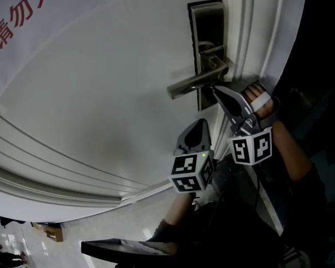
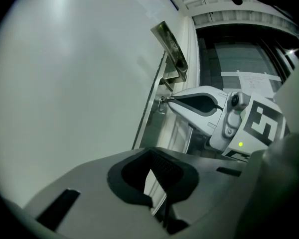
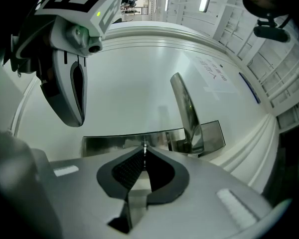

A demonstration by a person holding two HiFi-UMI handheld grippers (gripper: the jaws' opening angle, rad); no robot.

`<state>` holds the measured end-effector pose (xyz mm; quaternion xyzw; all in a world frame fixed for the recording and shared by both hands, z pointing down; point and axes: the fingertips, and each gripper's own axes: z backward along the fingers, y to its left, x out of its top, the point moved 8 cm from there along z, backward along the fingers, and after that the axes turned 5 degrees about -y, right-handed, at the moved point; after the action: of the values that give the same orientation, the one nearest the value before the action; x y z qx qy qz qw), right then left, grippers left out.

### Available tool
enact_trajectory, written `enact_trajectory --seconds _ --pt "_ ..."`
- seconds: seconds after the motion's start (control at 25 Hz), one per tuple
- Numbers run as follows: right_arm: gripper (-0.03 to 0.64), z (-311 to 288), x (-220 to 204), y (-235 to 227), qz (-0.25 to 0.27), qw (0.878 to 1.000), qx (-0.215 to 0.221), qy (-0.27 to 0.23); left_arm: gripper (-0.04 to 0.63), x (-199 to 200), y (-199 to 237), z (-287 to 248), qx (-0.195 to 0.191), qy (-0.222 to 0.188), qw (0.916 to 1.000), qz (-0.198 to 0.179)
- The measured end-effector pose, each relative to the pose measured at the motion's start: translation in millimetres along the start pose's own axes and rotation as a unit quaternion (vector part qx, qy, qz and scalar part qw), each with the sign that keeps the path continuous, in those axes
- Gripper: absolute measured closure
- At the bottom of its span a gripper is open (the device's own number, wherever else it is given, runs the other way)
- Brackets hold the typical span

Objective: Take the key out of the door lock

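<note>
Head view: the right gripper tips against the lock plate below the handle, with the left gripper lower; left gripper view: its fingers are clenched empty and the key is at the lock; right gripper view: fingers grasping the key.

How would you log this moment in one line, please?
right hand-held gripper: shut on key at lock | left hand-held gripper: shut, empty, off door | key: not out yet

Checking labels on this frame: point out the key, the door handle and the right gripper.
key (image 3: pixel 145 149): right gripper view, thin sliver pinched at the jaw tips.
door handle (image 1: pixel 194 83): head view, middle of the lever.
right gripper (image 1: pixel 215 89): head view, jaw tips below the lever.
</note>
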<state>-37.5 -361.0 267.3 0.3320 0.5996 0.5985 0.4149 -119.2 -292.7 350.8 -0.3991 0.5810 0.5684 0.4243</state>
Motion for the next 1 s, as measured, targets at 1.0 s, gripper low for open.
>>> enact_trajectory --seconds 1.0 --pt "0.606 6.8 3.4 -0.9 0.044 0.999 0.016 0.011 0.595 3.7 -1.2 3.3 -0.009 -0.005 0.9999 0.004"
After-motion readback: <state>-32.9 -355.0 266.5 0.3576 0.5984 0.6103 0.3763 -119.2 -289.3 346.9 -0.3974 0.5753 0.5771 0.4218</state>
